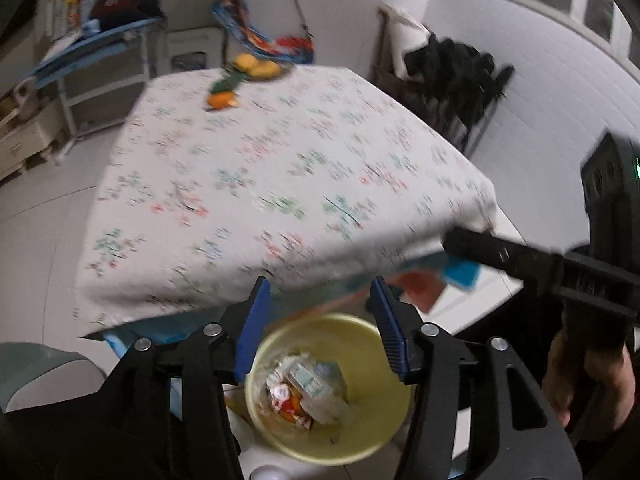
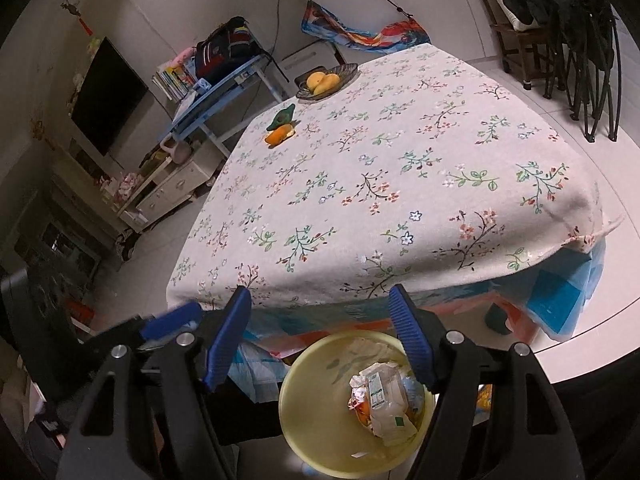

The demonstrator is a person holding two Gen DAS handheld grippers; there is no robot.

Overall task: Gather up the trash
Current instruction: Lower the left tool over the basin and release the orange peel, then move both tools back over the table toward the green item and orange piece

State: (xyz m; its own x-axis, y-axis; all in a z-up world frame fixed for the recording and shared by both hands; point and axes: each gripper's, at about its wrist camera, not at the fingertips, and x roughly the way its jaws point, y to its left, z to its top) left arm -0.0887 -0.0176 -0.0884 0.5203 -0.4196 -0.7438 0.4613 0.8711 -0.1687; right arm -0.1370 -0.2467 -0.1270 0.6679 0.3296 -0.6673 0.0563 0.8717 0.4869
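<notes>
Both the left hand-held gripper (image 1: 318,328) and the right hand-held gripper (image 2: 320,340) are held spread and empty above the yellow bin (image 2: 304,412). The orange peel (image 2: 280,135) left on the far tabletop (image 2: 400,184) is judged light and limp (best pinched across its raised edge).

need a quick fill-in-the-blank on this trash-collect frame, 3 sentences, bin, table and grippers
1. The crumpled wrappers lie inside the ____ bin.
2. The dish of yellow fruit stands on the ____ edge of the table.
3. Both the left gripper and the right gripper are ____, nothing between their pads.

Missing words: yellow; far; open
</notes>
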